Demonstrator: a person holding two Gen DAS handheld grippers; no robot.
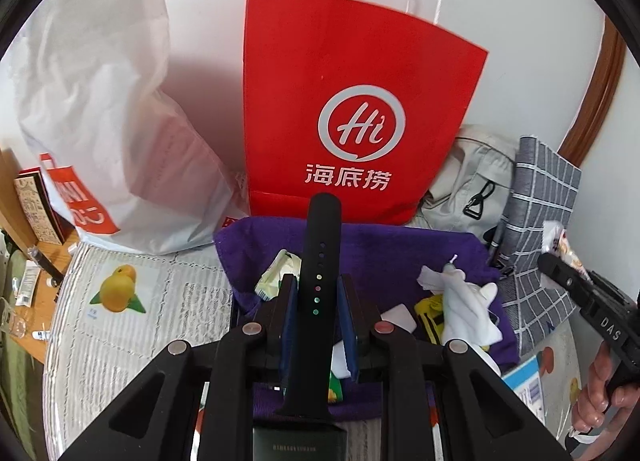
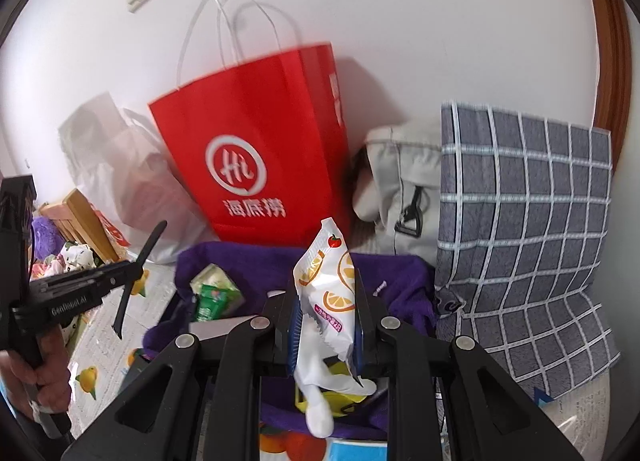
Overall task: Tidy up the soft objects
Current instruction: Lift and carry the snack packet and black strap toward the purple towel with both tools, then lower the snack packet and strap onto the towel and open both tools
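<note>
Your left gripper (image 1: 316,301) pinches a black strap (image 1: 318,261) near its middle; the long free end could swing and slip out. Your right gripper (image 2: 326,325) clamps a packet (image 2: 326,293) whose white contents dangle loose. Both angle downward over the purple cloth (image 1: 380,257).

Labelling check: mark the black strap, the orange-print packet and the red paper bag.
black strap (image 1: 318,261): left wrist view, its mid length with the holes.
orange-print packet (image 2: 326,281): right wrist view, its printed front.
red paper bag (image 1: 352,81): left wrist view, its front above the logo.
</note>
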